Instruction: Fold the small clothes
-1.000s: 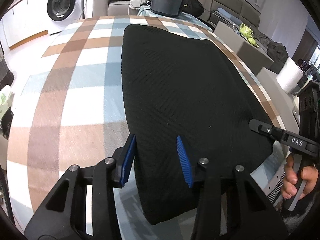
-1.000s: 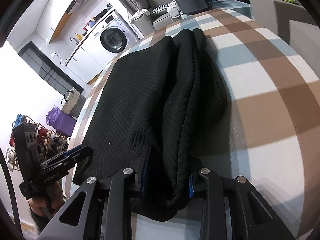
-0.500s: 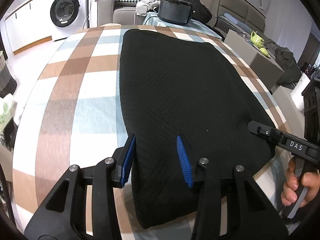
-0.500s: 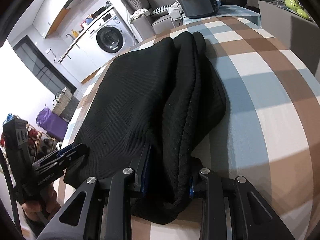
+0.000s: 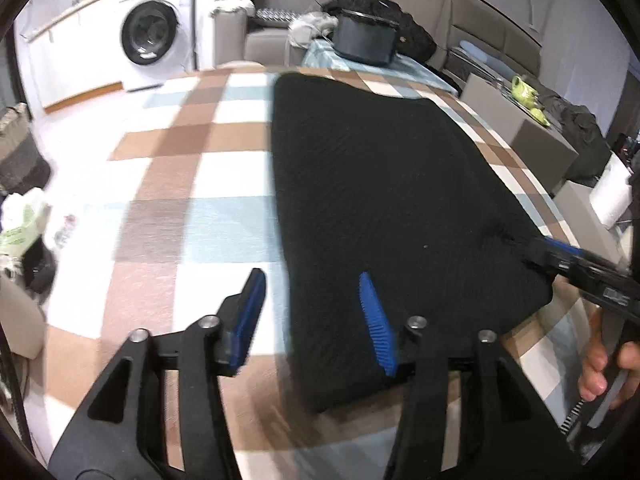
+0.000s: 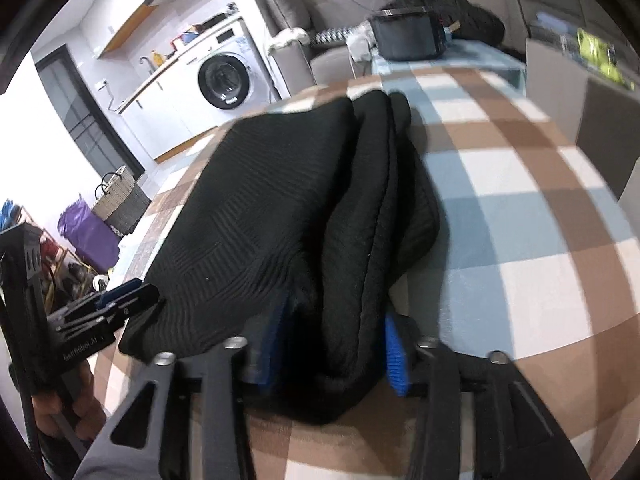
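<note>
A black knit garment lies folded flat on the checked tablecloth. My left gripper hovers at its near left corner with jaws opening; the garment's edge runs between the blue pads, which do not press it. In the right wrist view the garment shows its thick, layered right edge. My right gripper straddles the near end of that edge with jaws opening, and the right pad stands off the cloth. Each gripper shows in the other's view: the right one and the left one, each held by a hand.
A washing machine stands at the back left. A black box sits on a small table beyond the cloth, in front of a sofa. Grey boxes and a paper roll line the right side. A woven basket stands on the floor to the left.
Both pairs of jaws have spread wider. The right gripper, earlier shut on the garment's thick edge, has loosened its hold. Both grippers have drawn back a little.
</note>
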The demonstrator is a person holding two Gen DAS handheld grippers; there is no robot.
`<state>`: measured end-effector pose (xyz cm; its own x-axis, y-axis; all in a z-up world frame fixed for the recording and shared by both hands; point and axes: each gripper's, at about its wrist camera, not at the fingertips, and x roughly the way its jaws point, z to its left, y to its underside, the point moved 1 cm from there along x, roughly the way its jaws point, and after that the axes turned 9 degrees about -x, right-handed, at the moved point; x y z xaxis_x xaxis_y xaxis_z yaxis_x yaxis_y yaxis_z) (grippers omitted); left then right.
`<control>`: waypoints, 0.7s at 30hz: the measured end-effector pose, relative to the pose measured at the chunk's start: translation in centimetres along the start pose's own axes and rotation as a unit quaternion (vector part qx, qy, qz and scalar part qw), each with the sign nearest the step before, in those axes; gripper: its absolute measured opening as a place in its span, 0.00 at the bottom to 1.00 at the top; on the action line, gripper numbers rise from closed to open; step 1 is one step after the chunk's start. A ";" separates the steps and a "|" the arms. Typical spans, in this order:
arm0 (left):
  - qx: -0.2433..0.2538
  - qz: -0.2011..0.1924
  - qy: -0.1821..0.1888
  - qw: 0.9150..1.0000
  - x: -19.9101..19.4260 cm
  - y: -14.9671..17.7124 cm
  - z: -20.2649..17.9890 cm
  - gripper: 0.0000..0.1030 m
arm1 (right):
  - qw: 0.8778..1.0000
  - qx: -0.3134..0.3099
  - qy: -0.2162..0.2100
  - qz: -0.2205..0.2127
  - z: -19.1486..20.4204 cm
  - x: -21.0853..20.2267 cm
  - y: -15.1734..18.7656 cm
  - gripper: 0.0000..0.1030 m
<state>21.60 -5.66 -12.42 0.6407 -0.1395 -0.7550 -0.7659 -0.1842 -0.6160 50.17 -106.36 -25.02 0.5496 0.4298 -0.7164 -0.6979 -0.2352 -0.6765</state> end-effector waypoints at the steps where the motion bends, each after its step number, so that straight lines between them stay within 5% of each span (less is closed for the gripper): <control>1: -0.002 -0.009 -0.006 1.000 -0.7 0.2 0.2 0.61 | 1.000 -0.008 0.002 -0.011 0.2 -0.9 0.1 0.84; 3: -0.008 -0.029 -0.001 1.000 -2.3 0.9 0.8 0.71 | 0.999 -0.024 0.004 -0.031 0.7 -2.3 0.3 0.94; 8: -0.005 -0.083 0.007 0.996 -6.0 3.1 1.3 1.00 | 0.994 -0.069 -0.002 -0.089 2.2 -5.4 1.5 1.00; 13: 0.006 -0.140 0.018 0.990 -8.7 5.6 1.4 0.99 | 0.987 -0.080 -0.027 -0.136 2.5 -7.3 3.2 1.00; 21: -0.008 -0.172 0.050 0.984 -9.2 8.0 1.6 0.99 | 0.980 -0.086 -0.055 -0.169 2.3 -7.7 5.5 1.00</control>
<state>9.50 -4.27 -10.75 0.8647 -0.1605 -0.4759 -0.5021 -0.2514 -0.8275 41.06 -108.92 -22.78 0.6769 0.5973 -0.4302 -0.3915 -0.2027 -0.8976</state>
